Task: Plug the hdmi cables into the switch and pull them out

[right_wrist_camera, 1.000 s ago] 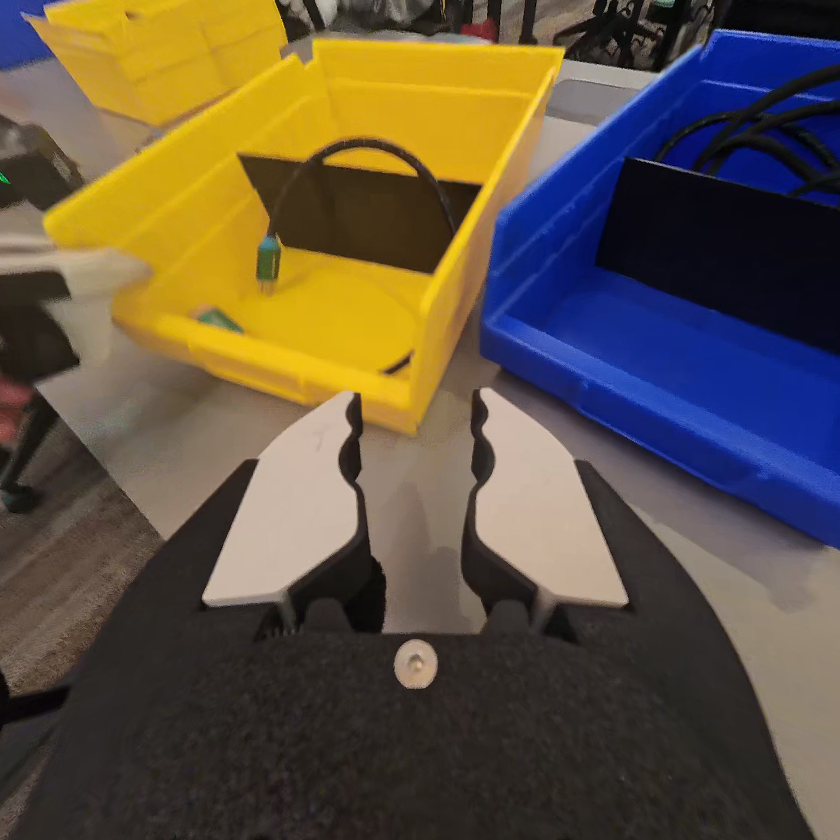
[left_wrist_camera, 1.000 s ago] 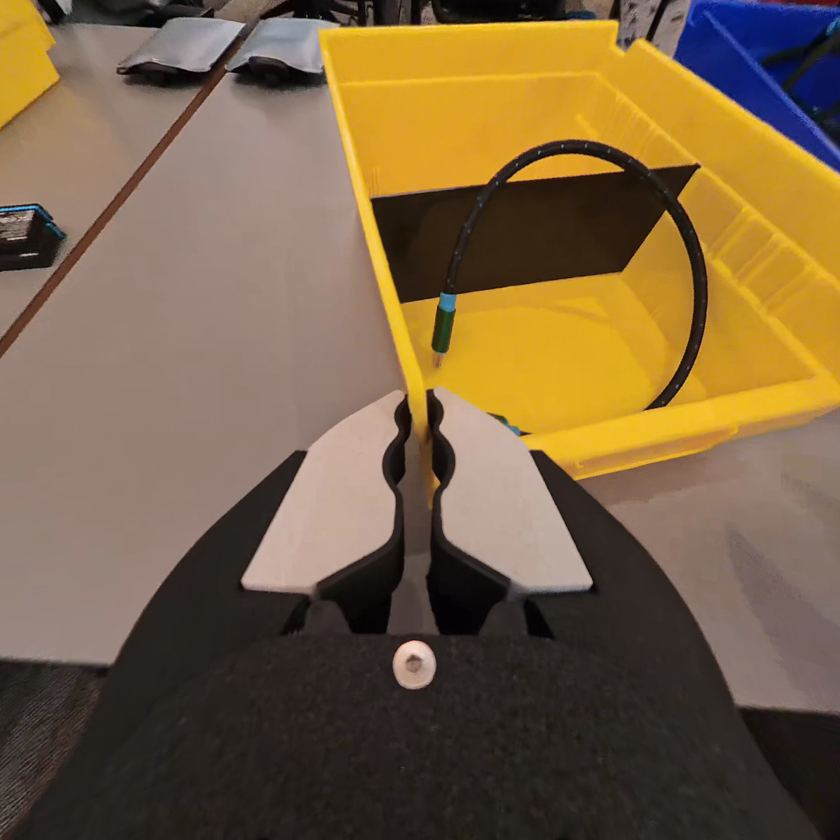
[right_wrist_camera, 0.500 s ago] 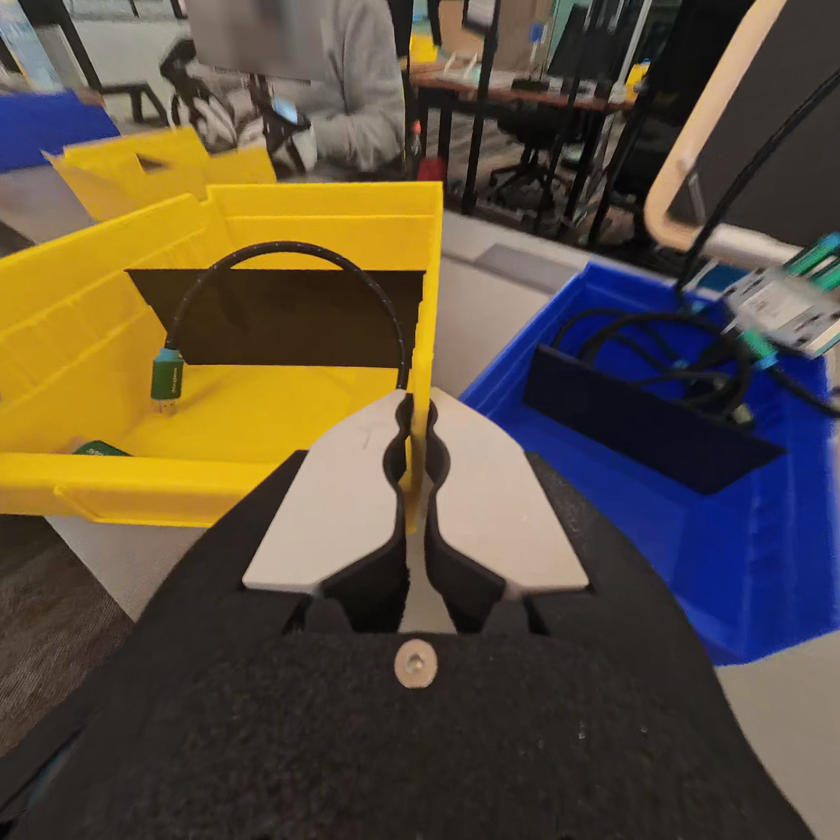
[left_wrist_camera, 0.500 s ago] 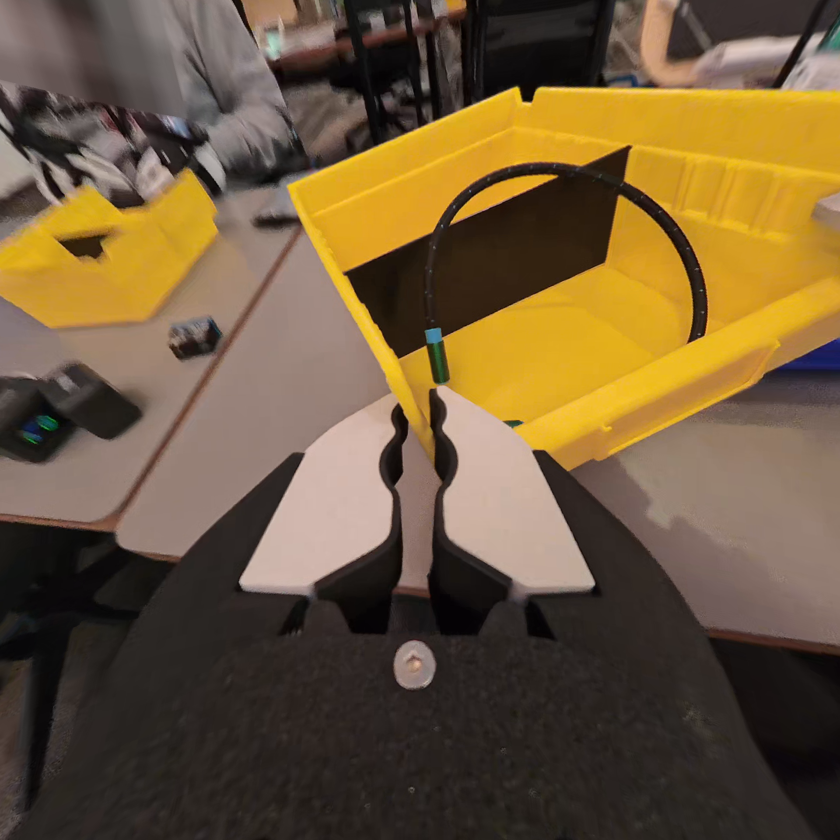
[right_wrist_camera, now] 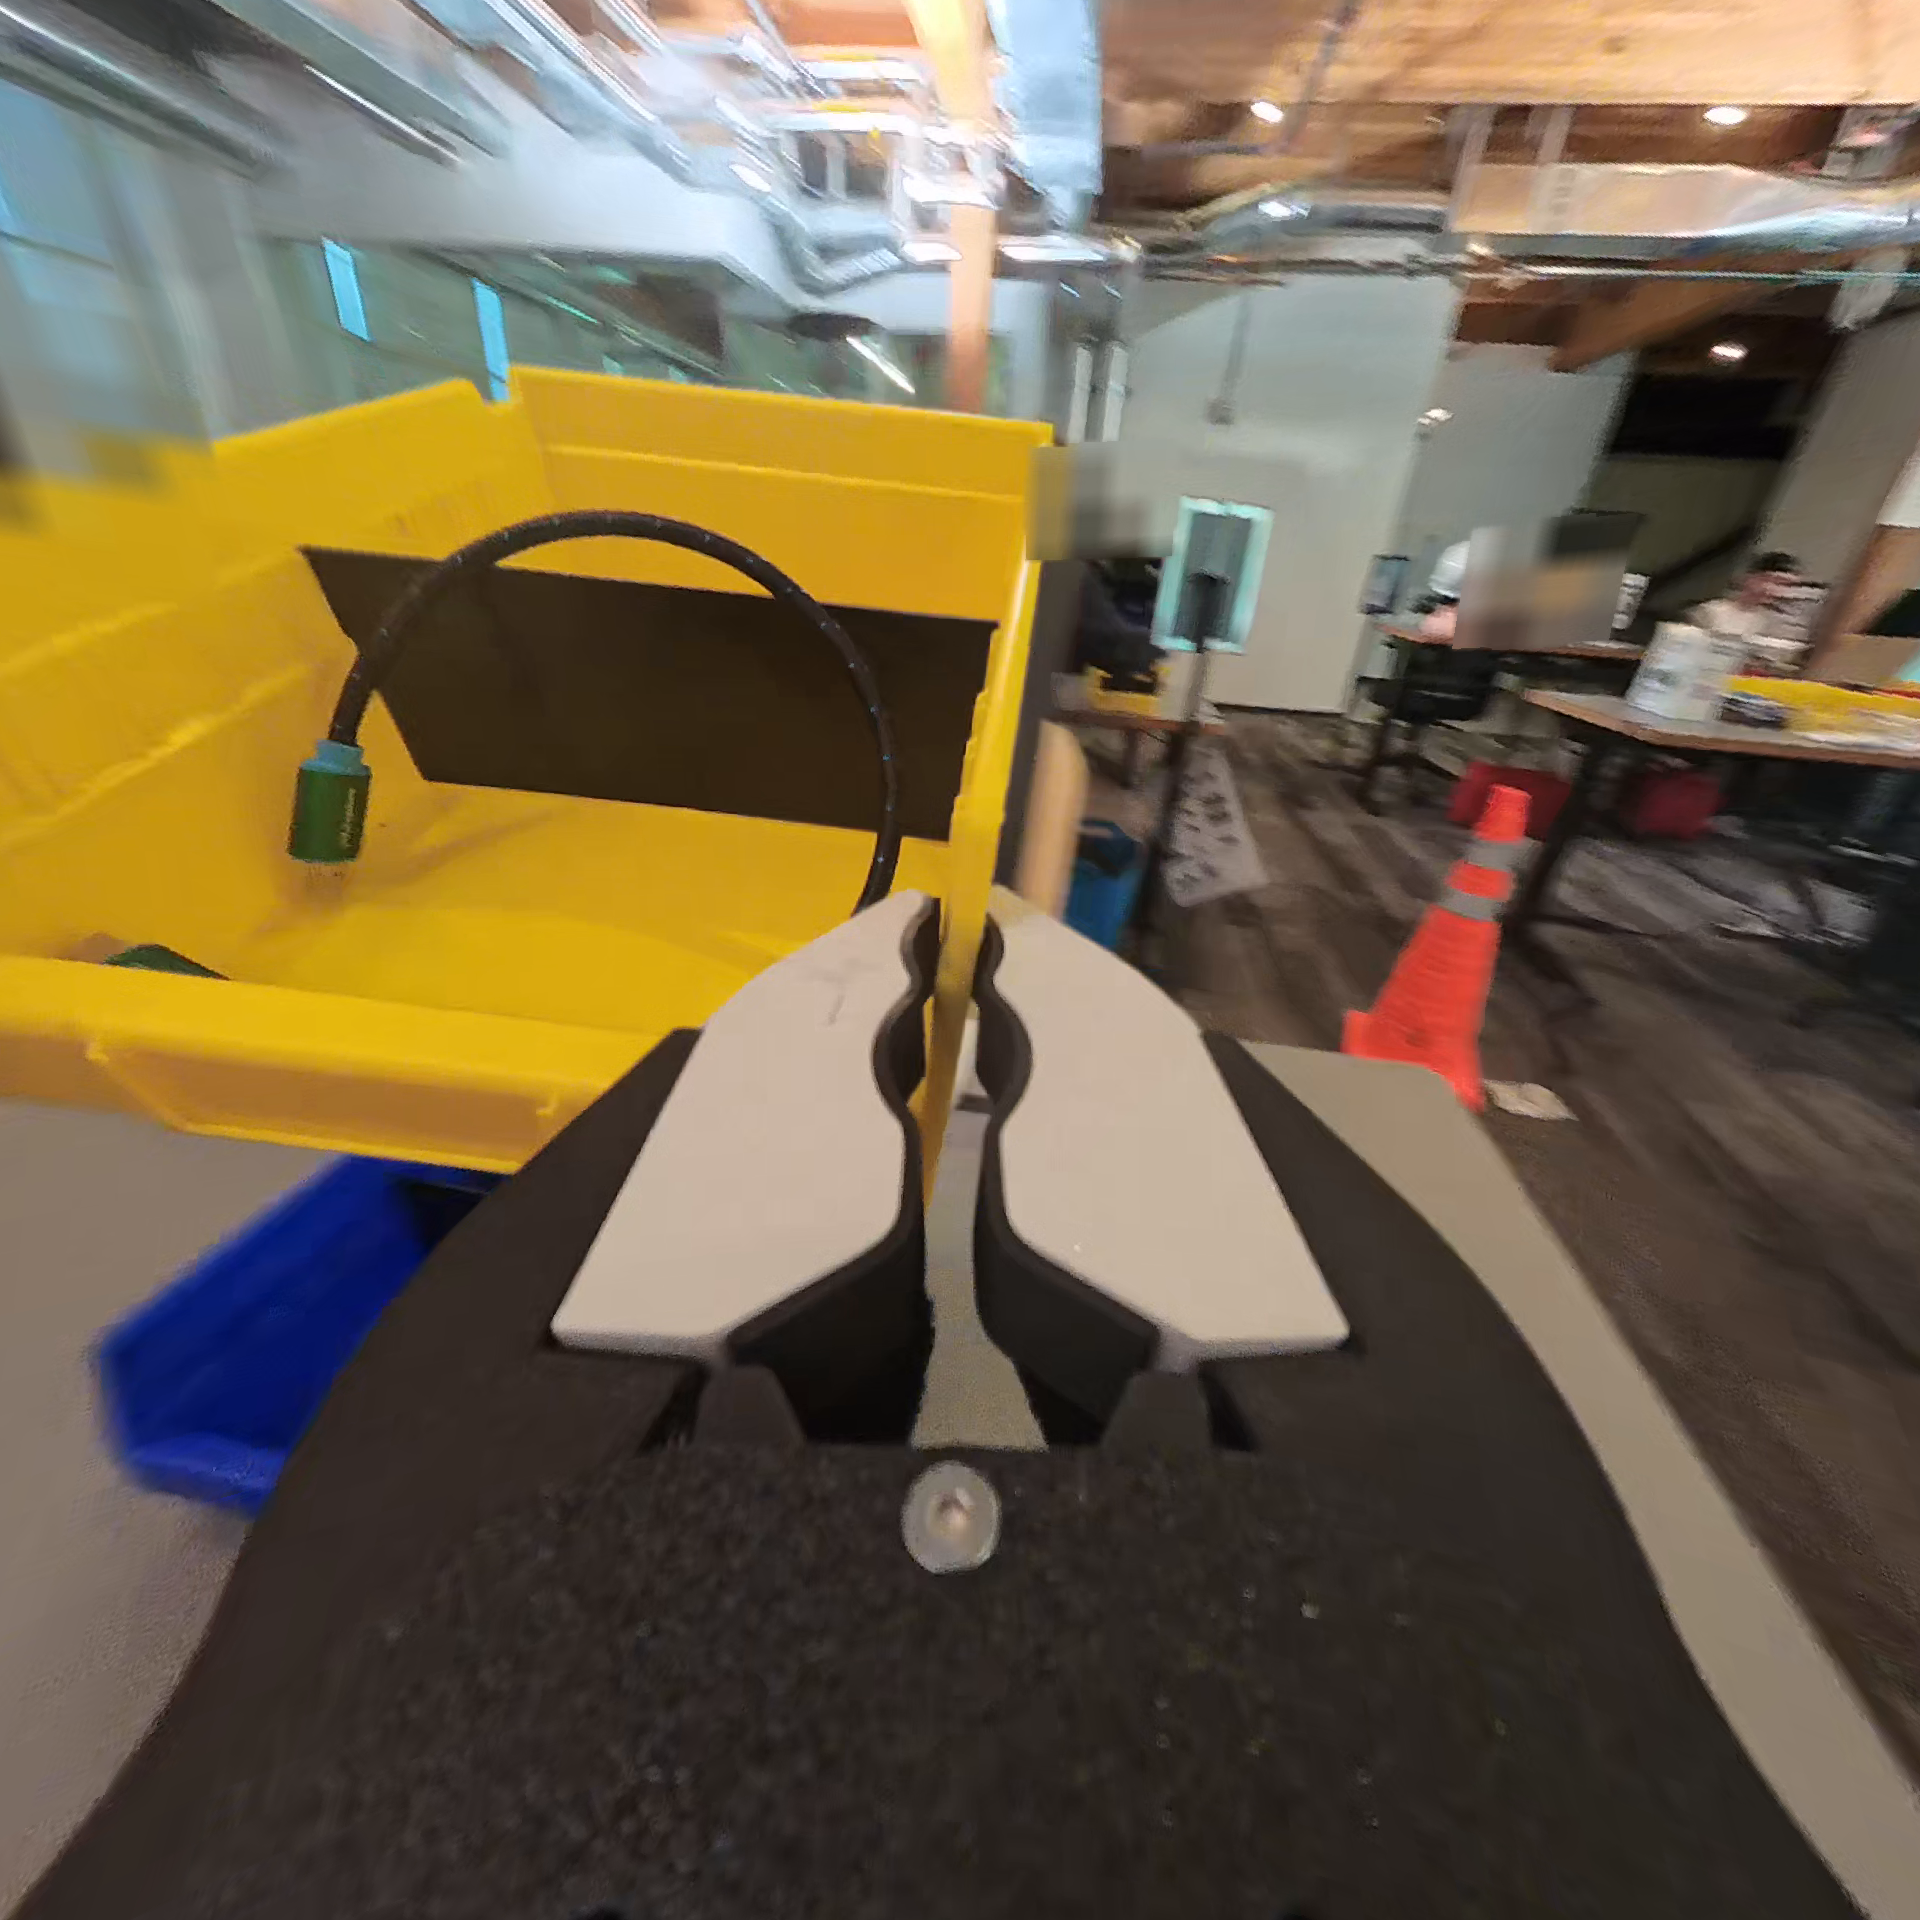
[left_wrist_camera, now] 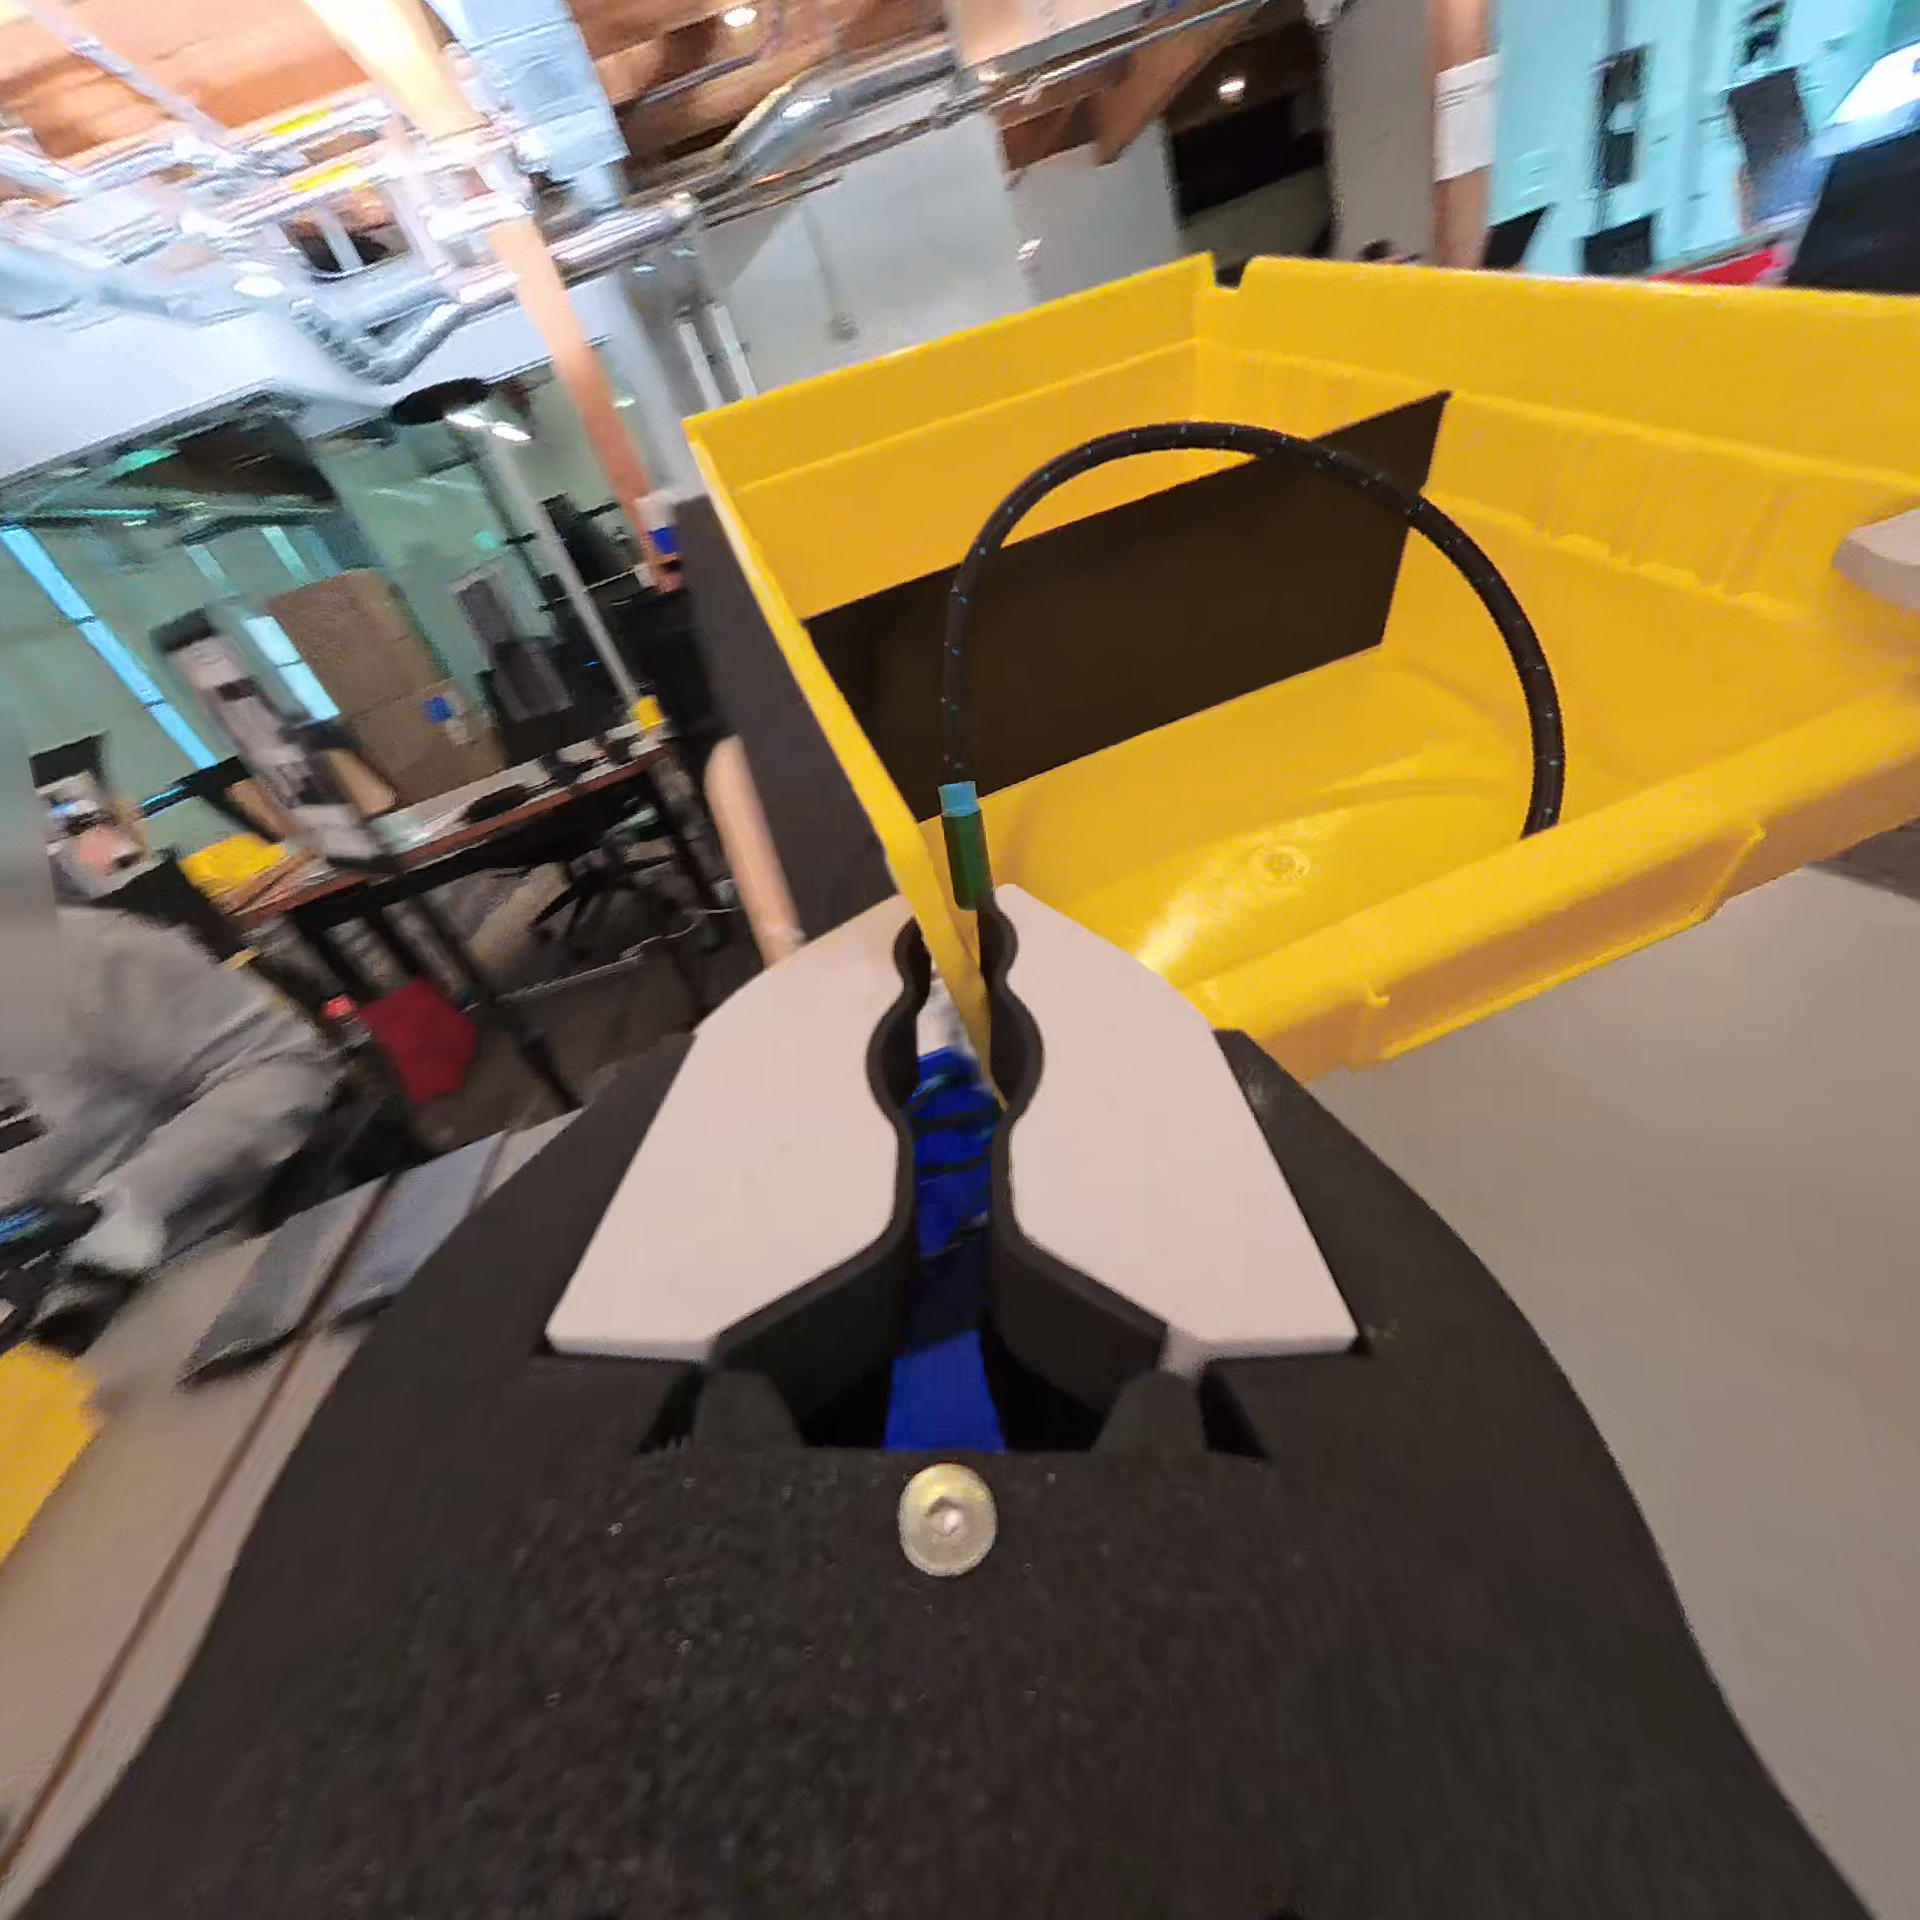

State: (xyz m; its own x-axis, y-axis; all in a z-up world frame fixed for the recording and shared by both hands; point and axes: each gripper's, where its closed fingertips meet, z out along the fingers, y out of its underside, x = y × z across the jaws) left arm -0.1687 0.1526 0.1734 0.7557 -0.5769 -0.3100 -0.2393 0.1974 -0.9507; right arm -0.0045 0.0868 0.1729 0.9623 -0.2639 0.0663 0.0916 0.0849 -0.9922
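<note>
Both grippers have risen with the yellow bin [left_wrist_camera: 1351, 997], which sat flat on the desk [left_wrist_camera: 1610, 1299] a second ago and now hangs tilted above it, with a blue bin [right_wrist_camera: 260, 1320] below. The left gripper [left_wrist_camera: 956, 935] is clenched on the bin's left wall, and the right gripper [right_wrist_camera: 956, 925] on its right wall, each set of fingers pinching thin plastic. Inside, a braided black HDMI cable [right_wrist_camera: 675, 540] arches over a black divider [right_wrist_camera: 665, 707], its green plug [right_wrist_camera: 330, 795] dangling. No switch shows here. Carrying well likely means matching both hands' height and keeping the bin level so the cable doesn't slide out.
</note>
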